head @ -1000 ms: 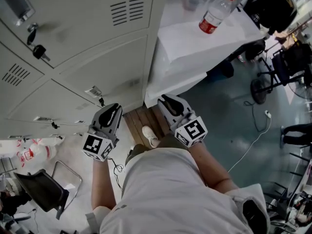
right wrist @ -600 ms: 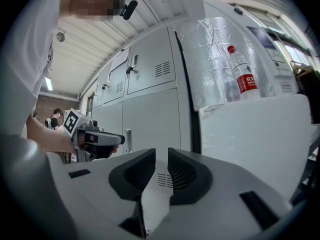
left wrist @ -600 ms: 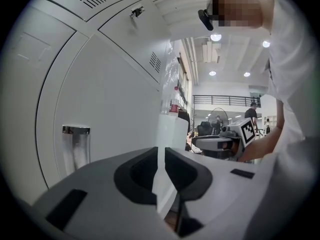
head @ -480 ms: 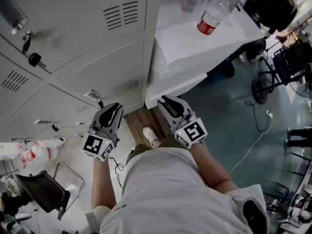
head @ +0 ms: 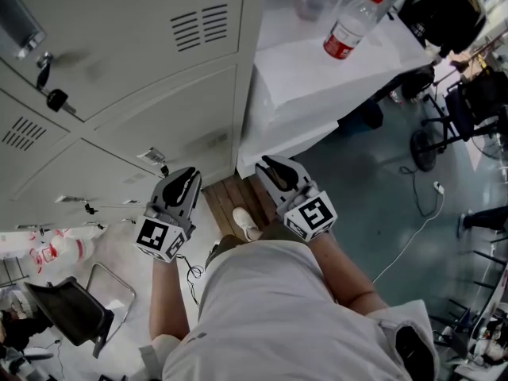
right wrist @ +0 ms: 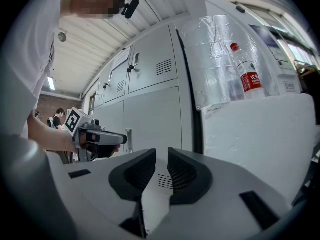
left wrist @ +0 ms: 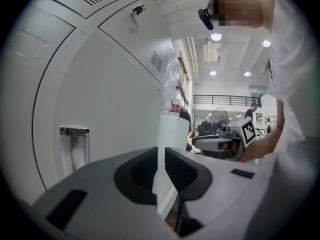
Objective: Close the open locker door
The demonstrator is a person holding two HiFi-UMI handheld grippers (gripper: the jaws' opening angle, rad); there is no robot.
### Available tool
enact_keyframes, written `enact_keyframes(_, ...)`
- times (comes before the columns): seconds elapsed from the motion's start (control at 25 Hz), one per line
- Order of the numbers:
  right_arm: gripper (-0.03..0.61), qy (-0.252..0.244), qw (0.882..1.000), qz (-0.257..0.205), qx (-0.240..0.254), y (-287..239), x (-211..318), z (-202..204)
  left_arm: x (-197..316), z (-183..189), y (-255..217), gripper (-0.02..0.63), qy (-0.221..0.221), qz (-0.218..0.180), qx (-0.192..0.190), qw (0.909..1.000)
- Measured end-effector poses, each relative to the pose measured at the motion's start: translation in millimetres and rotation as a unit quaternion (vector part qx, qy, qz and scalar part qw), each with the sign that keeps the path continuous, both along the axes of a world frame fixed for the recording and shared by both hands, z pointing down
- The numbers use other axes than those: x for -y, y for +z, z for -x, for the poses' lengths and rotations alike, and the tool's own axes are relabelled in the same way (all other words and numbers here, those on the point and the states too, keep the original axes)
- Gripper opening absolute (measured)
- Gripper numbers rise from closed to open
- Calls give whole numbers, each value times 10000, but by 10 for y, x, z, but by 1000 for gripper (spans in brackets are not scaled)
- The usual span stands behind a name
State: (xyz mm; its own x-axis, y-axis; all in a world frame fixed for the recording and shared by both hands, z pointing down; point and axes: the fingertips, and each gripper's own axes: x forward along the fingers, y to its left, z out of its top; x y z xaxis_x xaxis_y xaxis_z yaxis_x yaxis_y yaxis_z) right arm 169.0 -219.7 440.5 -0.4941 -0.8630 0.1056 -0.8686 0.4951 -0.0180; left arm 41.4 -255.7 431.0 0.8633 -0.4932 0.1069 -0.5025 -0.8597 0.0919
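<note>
Grey lockers fill the upper left of the head view, and every door I can see lies flush. A key hangs in one lock. My left gripper and right gripper are held low, side by side, in front of the bottom locker row and touch nothing. In the left gripper view the left gripper points past a chrome door handle, its jaws a narrow gap apart and empty. The right gripper faces a vented locker door, also slightly apart and empty.
A white wrapped block stands right of the lockers with a plastic bottle on top. A shoe rests on wooden slats below. A black chair is at lower left. More chairs and a cable lie right.
The head view has shifted a little against the lockers. Both grippers stay where they were, with their jaws unchanged to the eye.
</note>
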Motion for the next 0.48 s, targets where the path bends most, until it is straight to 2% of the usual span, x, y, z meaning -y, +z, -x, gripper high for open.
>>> enact_keyframes(0.48,69,5,10000,16,0,11,6,28,-9,44,9,32,-5,29,-2,10000)
